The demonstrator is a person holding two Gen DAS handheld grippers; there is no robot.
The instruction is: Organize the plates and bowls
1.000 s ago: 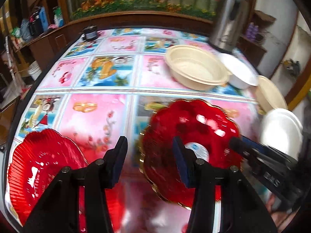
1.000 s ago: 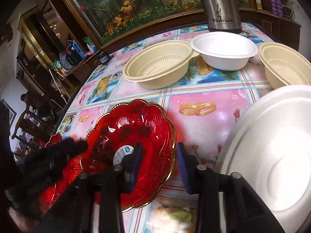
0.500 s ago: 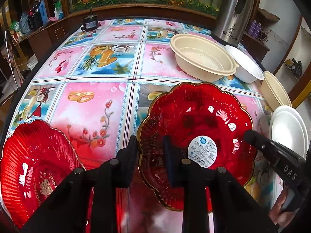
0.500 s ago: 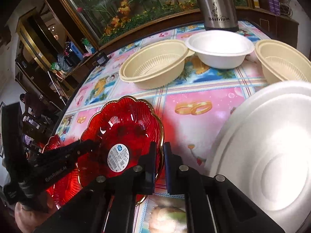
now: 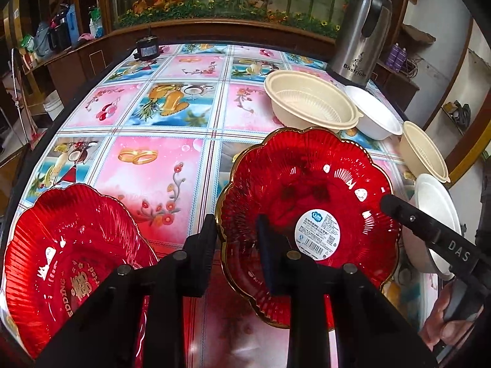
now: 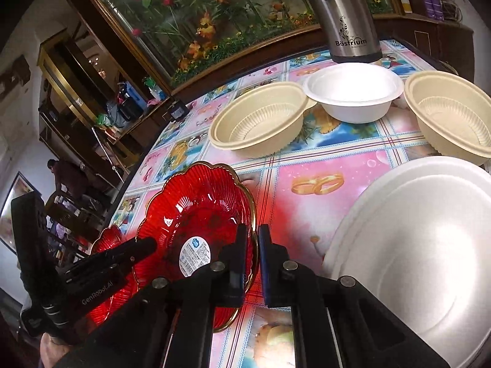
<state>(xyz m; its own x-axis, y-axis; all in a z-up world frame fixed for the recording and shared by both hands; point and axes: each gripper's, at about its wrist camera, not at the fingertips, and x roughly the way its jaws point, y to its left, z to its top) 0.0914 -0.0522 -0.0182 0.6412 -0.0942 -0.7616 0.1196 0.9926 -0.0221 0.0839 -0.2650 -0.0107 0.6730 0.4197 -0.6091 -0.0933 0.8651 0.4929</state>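
Red plate (image 5: 310, 208) with gold rim sits on our patterned table (image 5: 172, 159), clamped at both sides. We have the left gripper (image 5: 237, 245) pinching its left rim and the right gripper (image 6: 252, 263) closed on its right rim. A second red plate (image 5: 70, 263) lies at left. White plate (image 6: 414, 260) and bowls lie at right.

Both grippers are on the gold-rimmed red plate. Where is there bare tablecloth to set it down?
Open cloth lies between the second red plate, the gold-rimmed red plate and the small black box at the far edge. Crowded: the side with two cream ribbed bowls, white bowl, white foam plate and steel flask.
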